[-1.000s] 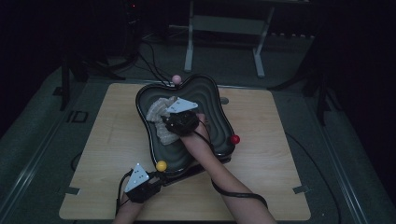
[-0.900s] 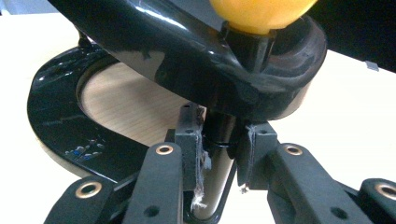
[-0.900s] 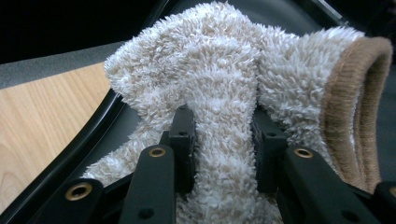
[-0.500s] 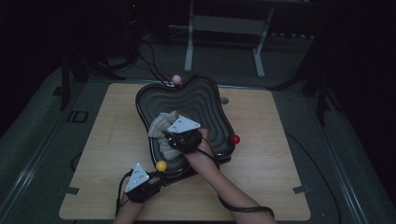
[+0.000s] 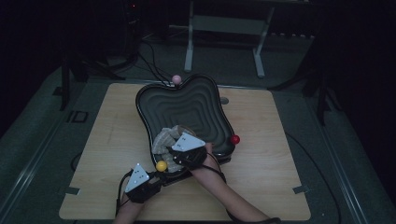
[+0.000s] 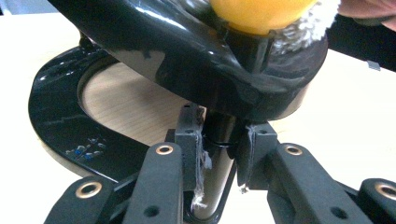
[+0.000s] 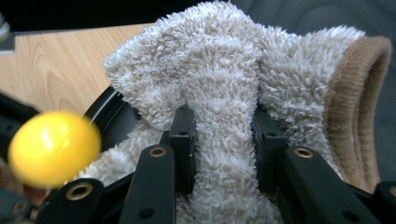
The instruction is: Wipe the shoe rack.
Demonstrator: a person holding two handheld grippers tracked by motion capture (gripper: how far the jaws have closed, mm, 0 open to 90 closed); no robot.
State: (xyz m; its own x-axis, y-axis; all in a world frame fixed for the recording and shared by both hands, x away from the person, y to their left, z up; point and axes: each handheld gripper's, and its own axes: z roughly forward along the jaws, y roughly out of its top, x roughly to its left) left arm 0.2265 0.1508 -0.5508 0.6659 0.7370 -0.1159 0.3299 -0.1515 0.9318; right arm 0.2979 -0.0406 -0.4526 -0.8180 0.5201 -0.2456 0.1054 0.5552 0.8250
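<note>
While the fluffy sock (image 7: 219, 107) was pinched between the pads of the right gripper (image 7: 219, 140), it lay bunched at the near rim of the black wavy tray (image 5: 196, 100), at about 7 o'clock of the tray in the high view, where it showed as a pale heap (image 5: 167, 138). Its brown cuff (image 7: 357, 112) stood open at 3 o'clock in the right gripper view. The pinch took only one fold of the pile, so I judged that a quick pull could let the fabric slide out of the jaws.

Just beside the sock, at 8 o'clock of it, sat the yellow ball (image 5: 161, 165) on the tray's edge. The loops of the sock might catch on this ball, and then a pull could drag the whole tray.

Under the tray, the left gripper (image 6: 219, 154) was clenched on a black post (image 6: 219, 140) of the stand, near its curved base (image 6: 56, 126). Some white threads hung at the pads, so the hold was perhaps not fully clean. If this grip slipped, the tray might tilt or turn on the wooden table (image 5: 275, 163).

The red ball (image 5: 235, 139) at 4 o'clock and the pink ball (image 5: 176, 79) at 12 o'clock were well apart from the sock, and I saw little danger there.
</note>
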